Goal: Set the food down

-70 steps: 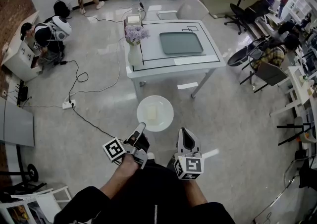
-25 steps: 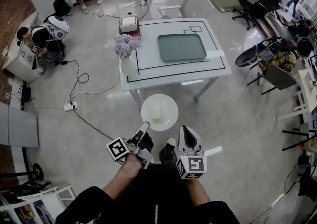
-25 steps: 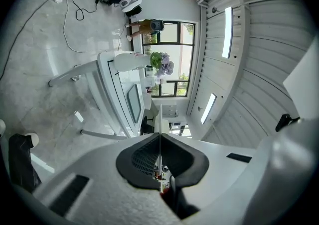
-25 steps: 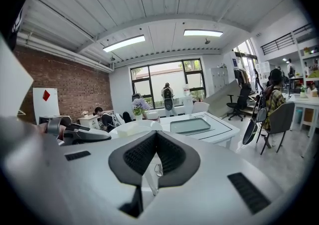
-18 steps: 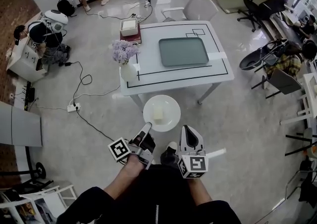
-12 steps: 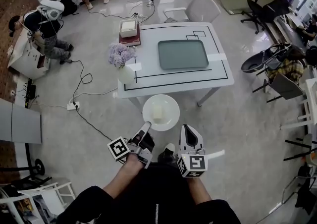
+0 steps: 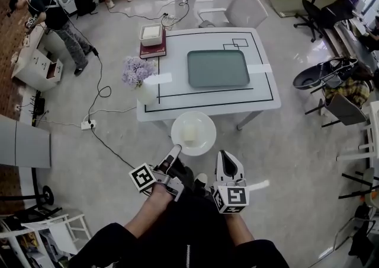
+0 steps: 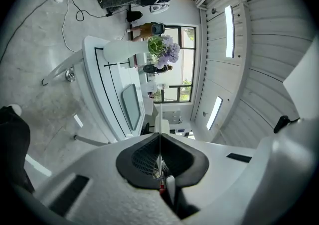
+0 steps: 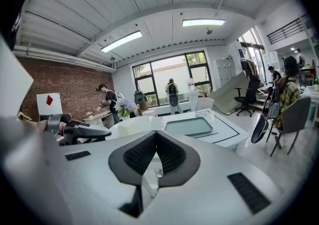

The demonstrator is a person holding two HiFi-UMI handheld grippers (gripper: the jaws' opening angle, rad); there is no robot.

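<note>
A white plate with a pale block of food on it hangs in the air just in front of the white table. My left gripper is shut on the plate's near rim. In the left gripper view that plate shows edge-on as a thin white line between the jaws. My right gripper is shut, empty, and stays a little right of the plate without touching it. From the right gripper the plate appears to the left.
On the table lie a grey-green tray, a vase of lilac flowers at the near left corner, and a white box on books. A chair stands behind the table. A cable crosses the floor at left; people stand beyond.
The table has drawn nearer; the plate now hangs at its front edge. Both grippers keep their grip and spacing. A person at the left has walked off toward the far wall.
</note>
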